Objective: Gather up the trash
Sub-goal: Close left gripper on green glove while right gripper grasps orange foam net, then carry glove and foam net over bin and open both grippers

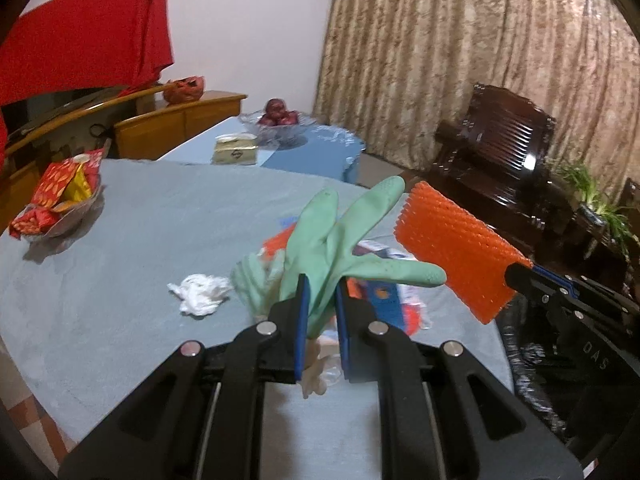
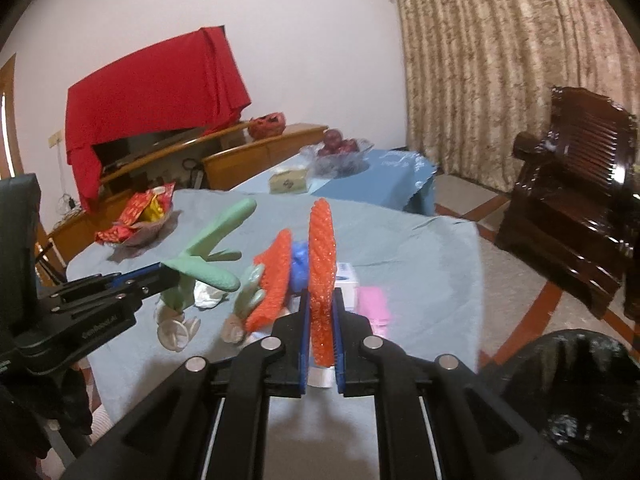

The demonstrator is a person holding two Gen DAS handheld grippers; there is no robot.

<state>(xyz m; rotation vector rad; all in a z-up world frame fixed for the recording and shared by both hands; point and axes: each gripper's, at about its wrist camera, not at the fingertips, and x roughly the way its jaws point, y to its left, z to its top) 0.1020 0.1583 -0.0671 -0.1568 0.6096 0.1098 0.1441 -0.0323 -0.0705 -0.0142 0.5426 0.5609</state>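
The green rubber glove (image 1: 344, 240) hangs pinched at its cuff between the blue pads of the left gripper (image 1: 320, 292), lifted clear of the grey-blue tablecloth (image 1: 140, 240), its limp fingers splaying upward and outward. The orange foam net (image 2: 322, 276) stands edge-on between the closed jaws of the right gripper (image 2: 322, 308), which clamps its lower end; in the left view it shows as a flat, knobbly, springy sheet.

Both pieces are light and floppy, so I judge the carry goes best with both grips kept firm and the hands swung smoothly toward the black bin bag (image 2: 572, 392) at the right, beside the table. The bag is crinkled, glossy and soft-mouthed; releasing well above its opening should keep the glove's fingers from draping over the rim.

Left on the cloth are a second green glove (image 2: 250, 292), another orange net (image 2: 272, 280), a crumpled white tissue (image 1: 198, 294), a blue wad (image 2: 300, 264), a pink sheet (image 2: 374, 304) and a small white box (image 2: 346, 280), in a loose heap. Farther off sits a bowl of red snack packets (image 1: 60, 200).
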